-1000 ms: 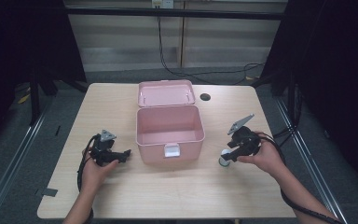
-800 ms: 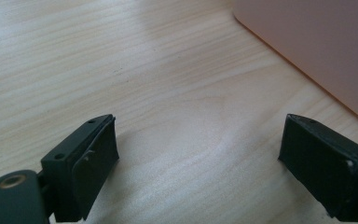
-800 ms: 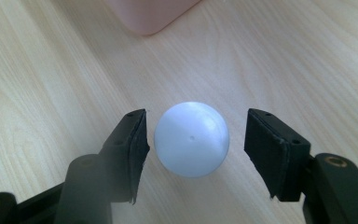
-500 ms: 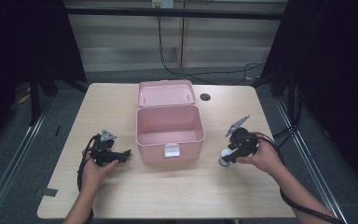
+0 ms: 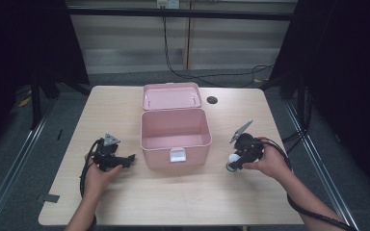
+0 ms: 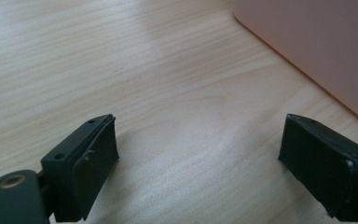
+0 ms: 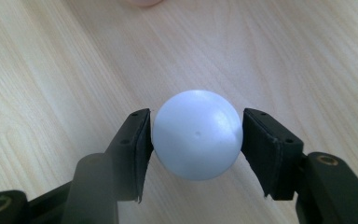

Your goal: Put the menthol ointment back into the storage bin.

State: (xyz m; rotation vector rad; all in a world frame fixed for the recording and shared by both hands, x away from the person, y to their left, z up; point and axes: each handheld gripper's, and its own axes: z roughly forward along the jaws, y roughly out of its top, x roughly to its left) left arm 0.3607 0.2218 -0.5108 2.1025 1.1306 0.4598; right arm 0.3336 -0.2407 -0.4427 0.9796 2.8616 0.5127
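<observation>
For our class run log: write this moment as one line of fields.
right gripper: jaws just closing on white ball | left gripper: open, empty | pink box: lid open

A rectangular table with a light wood-grain top carries an open pink plastic box at its middle, the hinged lid lying back flat toward the far edge. A small dark round hole sits near the far right corner. A white ball lies near the right edge.
</observation>
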